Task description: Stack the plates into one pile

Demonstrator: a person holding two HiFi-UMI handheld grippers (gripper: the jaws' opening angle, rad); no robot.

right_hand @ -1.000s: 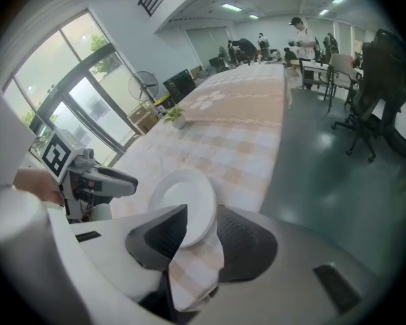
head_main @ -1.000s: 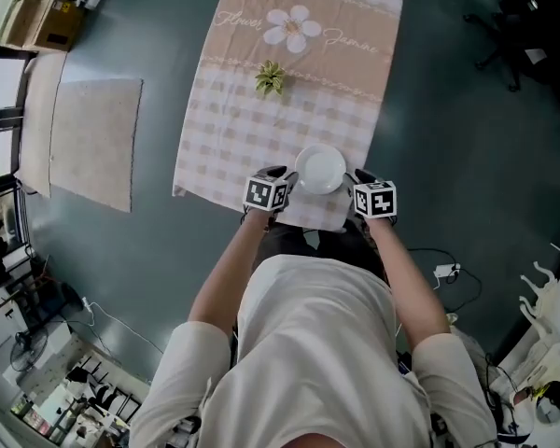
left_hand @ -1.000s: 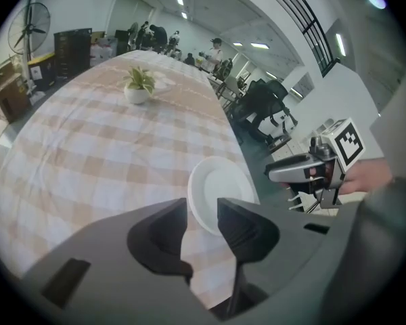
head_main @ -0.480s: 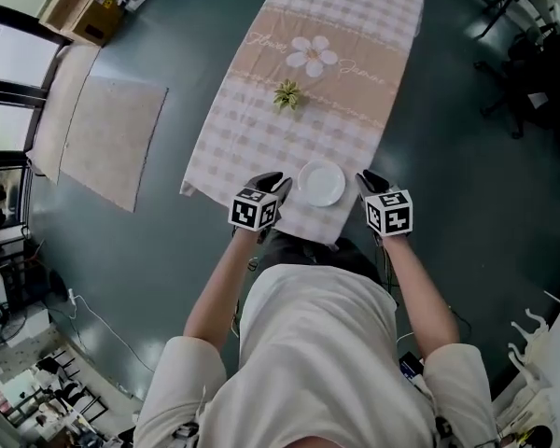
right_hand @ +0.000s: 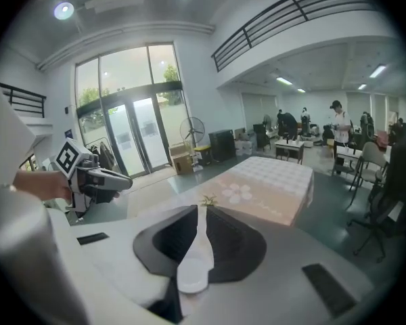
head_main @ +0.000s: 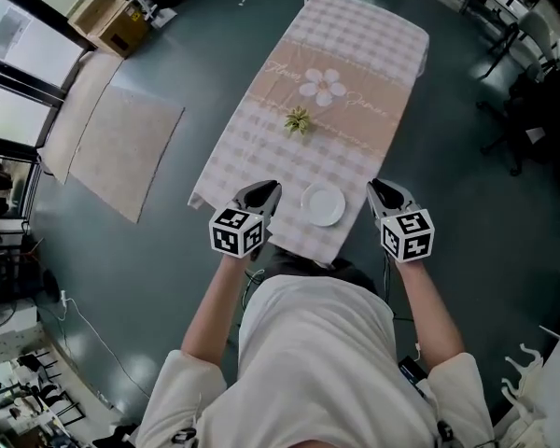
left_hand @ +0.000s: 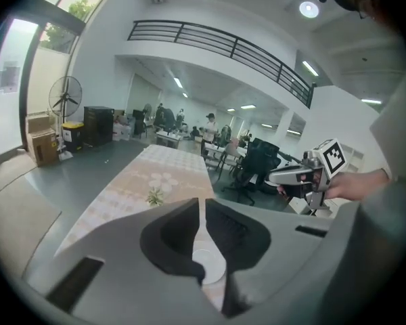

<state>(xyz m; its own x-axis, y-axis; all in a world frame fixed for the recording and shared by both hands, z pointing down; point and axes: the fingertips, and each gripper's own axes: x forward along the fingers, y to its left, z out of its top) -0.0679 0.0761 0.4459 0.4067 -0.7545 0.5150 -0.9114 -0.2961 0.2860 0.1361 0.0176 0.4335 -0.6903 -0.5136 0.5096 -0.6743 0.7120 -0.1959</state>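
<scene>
White plate (head_main: 323, 203) on checked tablecloth (head_main: 359, 59); near edge

Findings, all positions referred to the torso (head_main: 317, 362):

- **Arms:** the left forearm (head_main: 213, 297) and right forearm (head_main: 427, 297) reach forward from the torso, one on each side. They are well apart and roughly parallel.
- **Left hand-held gripper (head_main: 261, 192):** ahead of the torso on its left, with its marker cube (head_main: 236, 231) nearest the torso. It points away and somewhat downward. Its jaws have just been closing and stand together to a hairline, with nothing between them.
- **Right hand-held gripper (head_main: 388, 194):** ahead of the torso on its right, about level with the left one. Its jaws have just been closing and meet at the tips, with nothing held.
</scene>
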